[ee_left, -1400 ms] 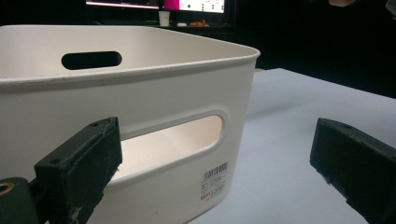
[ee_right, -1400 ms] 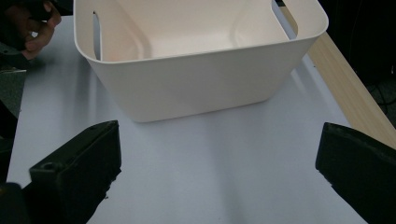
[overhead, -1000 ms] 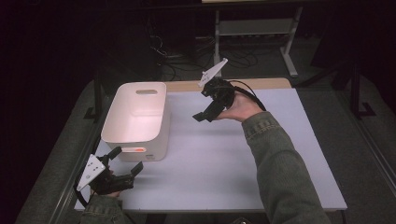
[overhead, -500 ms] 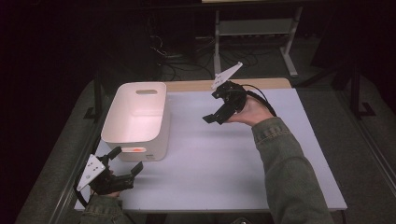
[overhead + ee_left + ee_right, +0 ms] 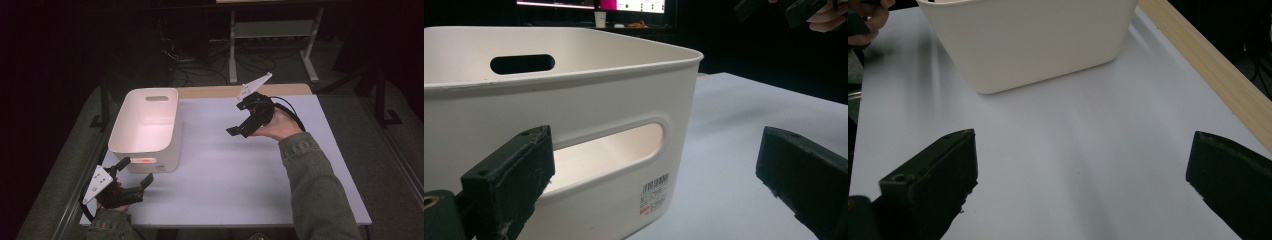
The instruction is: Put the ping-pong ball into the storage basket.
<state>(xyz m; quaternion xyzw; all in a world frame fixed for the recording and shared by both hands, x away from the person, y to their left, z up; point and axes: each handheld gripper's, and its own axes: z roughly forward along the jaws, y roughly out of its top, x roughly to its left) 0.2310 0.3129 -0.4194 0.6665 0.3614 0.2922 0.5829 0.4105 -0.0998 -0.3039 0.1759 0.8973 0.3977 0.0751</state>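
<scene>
The right gripper [image 5: 1080, 190] has its two black jaws spread wide, with nothing between them, above a white table top [image 5: 1073, 140]. Beyond them stands a cream plastic bin [image 5: 1033, 40], resting on the table. A pale wooden strip [image 5: 1208, 70] runs along the table's right edge.

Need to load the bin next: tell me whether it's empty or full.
Empty. The high view shows the white bin's bare floor, and the handle slot in the left gripper view shows nothing inside.

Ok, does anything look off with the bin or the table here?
Nothing stands out. The white plastic bin sits upright and flat on the table, looks empty and undamaged. The left gripper and right gripper are both open, holding nothing.
</scene>
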